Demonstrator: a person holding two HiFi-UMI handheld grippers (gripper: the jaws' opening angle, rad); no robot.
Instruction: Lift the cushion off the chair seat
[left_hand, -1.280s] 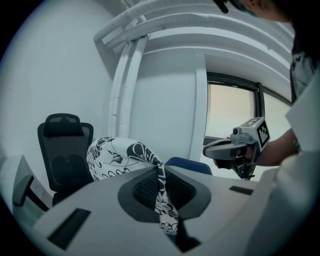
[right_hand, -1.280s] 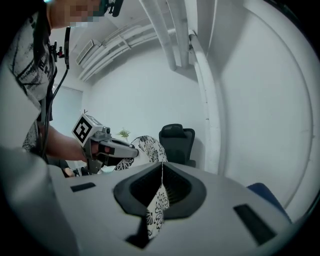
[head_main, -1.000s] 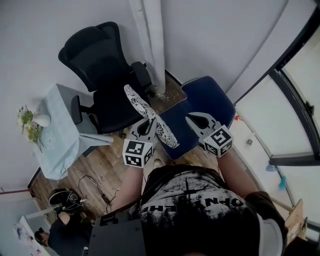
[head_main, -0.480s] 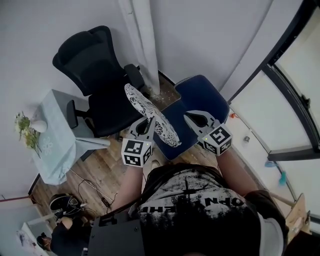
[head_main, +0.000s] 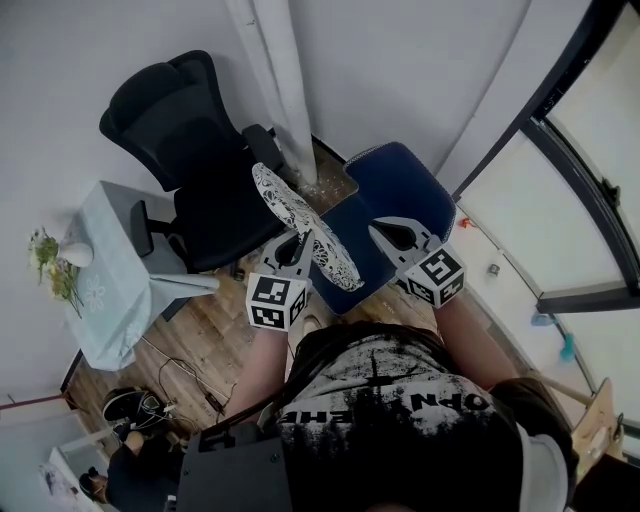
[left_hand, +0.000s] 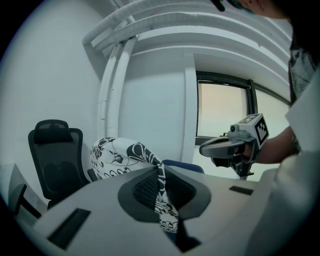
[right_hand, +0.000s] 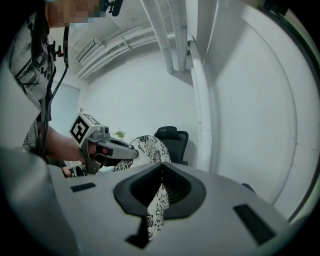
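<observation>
The black-and-white patterned cushion (head_main: 300, 225) hangs in the air on edge, between the black office chair (head_main: 190, 130) and the blue chair (head_main: 405, 180). My left gripper (head_main: 303, 242) is shut on the cushion's lower edge. In the left gripper view the cushion (left_hand: 120, 155) runs up from between the jaws of the left gripper (left_hand: 160, 169). My right gripper (head_main: 382, 236) hovers over the blue seat, shut and holding nothing, a little apart from the cushion. In the right gripper view its tips (right_hand: 161, 165) meet, with the cushion (right_hand: 150, 146) behind them.
A white pipe column (head_main: 280, 90) stands against the wall between the two chairs. A small table with a pale cloth (head_main: 115, 275) and a flower vase (head_main: 75, 253) is at the left. Cables and shoes (head_main: 130, 405) lie on the wooden floor. Window frames run along the right.
Both grippers have drifted slightly across the room, the cushion going along in the left one. Neither grip has changed.
</observation>
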